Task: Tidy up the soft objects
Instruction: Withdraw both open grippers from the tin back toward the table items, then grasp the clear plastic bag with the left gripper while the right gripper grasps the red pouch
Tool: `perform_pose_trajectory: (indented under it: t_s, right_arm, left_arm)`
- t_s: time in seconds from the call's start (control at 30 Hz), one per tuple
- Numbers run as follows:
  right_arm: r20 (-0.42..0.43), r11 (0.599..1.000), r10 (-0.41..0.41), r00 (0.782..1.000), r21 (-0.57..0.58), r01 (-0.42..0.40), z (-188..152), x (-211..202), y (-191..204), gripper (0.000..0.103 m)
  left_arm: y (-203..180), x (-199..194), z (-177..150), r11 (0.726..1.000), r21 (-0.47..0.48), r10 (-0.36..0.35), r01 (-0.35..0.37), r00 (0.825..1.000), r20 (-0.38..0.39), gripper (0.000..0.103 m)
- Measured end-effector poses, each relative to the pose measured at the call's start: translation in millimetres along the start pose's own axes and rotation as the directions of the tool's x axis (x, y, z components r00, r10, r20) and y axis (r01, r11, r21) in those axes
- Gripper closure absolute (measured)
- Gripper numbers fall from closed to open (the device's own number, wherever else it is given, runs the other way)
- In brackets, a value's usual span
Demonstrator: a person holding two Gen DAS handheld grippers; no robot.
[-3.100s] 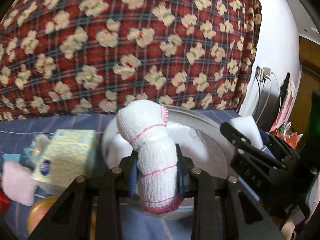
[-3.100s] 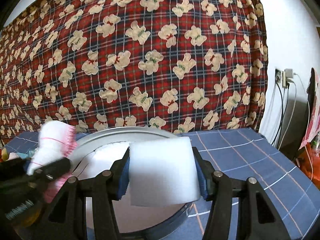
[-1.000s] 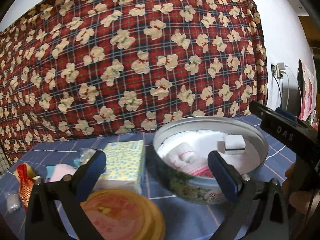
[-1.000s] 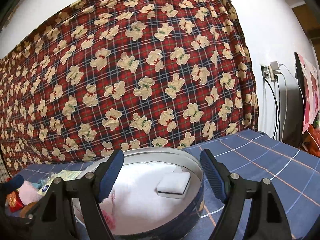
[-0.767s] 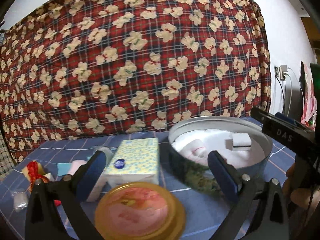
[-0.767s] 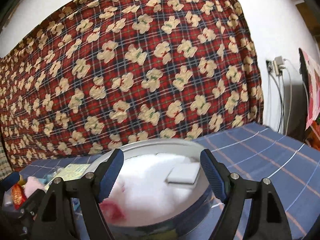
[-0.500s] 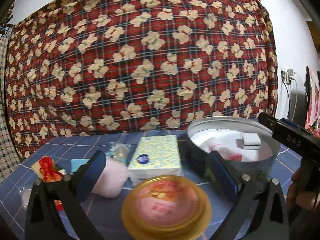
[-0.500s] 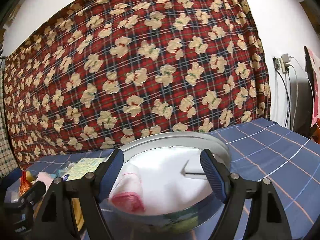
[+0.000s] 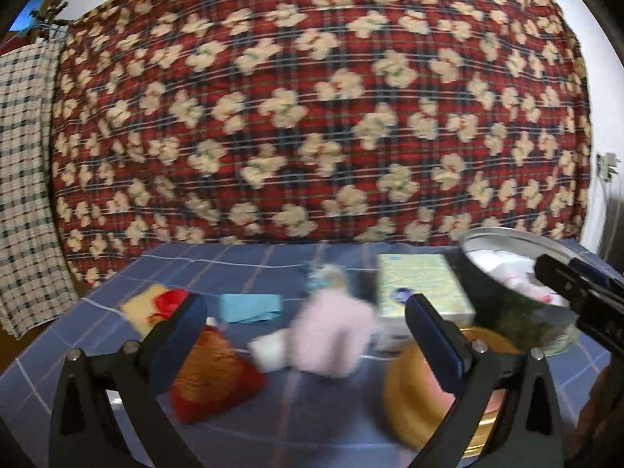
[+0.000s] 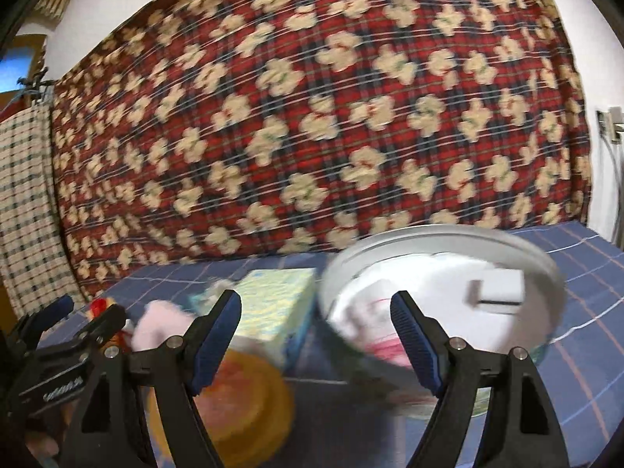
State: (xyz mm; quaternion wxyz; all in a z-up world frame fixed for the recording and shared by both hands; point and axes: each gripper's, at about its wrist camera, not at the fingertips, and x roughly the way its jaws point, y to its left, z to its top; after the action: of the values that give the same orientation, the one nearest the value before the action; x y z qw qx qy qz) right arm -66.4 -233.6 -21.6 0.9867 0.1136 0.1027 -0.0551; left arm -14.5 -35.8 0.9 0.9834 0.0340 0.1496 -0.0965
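Both views are smeared with motion blur, so small details are hard to read. The left tongs (image 9: pixel 306 329) stand wide apart with nothing between them, above the blue checked table (image 9: pixel 249 269). Beyond their gap lies a pink fluffy thing (image 9: pixel 331 335), with a small white piece (image 9: pixel 269 353) touching its near left side. Left of that sits a red and gold pouch (image 9: pixel 210 374), partly hidden behind the left finger, and farther back a flat light-blue cloth (image 9: pixel 249 307) and a yellow and red item (image 9: pixel 156 306). A yellow-green tissue pack (image 9: pixel 421 286) rests just right of the pink thing, and a round yellow lid (image 9: pixel 425 397) lies nearer the camera, partly covered by the right finger. At the far right stands the round metal tin (image 9: pixel 503 308), with a rolled white cloth with pink trim (image 9: pixel 518 279) inside; the other tool's black arm crosses in front of it.

The right tongs (image 10: pixel 316 337) are also held apart and empty. In that view the tin's rim (image 10: pixel 448 234) rises between and beyond the fingers, and a white sponge block (image 10: pixel 499 292) rests inside on the white lining, toward the right, with the rolled cloth toward the near left. The tissue pack stands just left of the tin, the yellow lid below it. A red plaid cloth with cream bears (image 10: pixel 312 117) covers the wall behind the table, and a plug (image 10: pixel 610 123) shows on the white wall at the right.
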Motion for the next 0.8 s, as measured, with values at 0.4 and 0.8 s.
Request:
perform_pose_trajectory:
  t_s: [0.4,0.8]
  right_arm:
    - [-0.051,0.988,0.14,0.989,-0.063,-0.143,-10,17,78,0.022]
    - [-0.169,0.951,0.261,0.95,-0.125,-0.284,-19,43,155,0.022]
  left_arm:
    - [103,13,-7,0.958,-0.158,0.223,-0.238,0.969,-0.107,0.0]
    - [195,34,-46,0.818,-0.427,0.204,-0.387,0.887,-0.414,0.001]
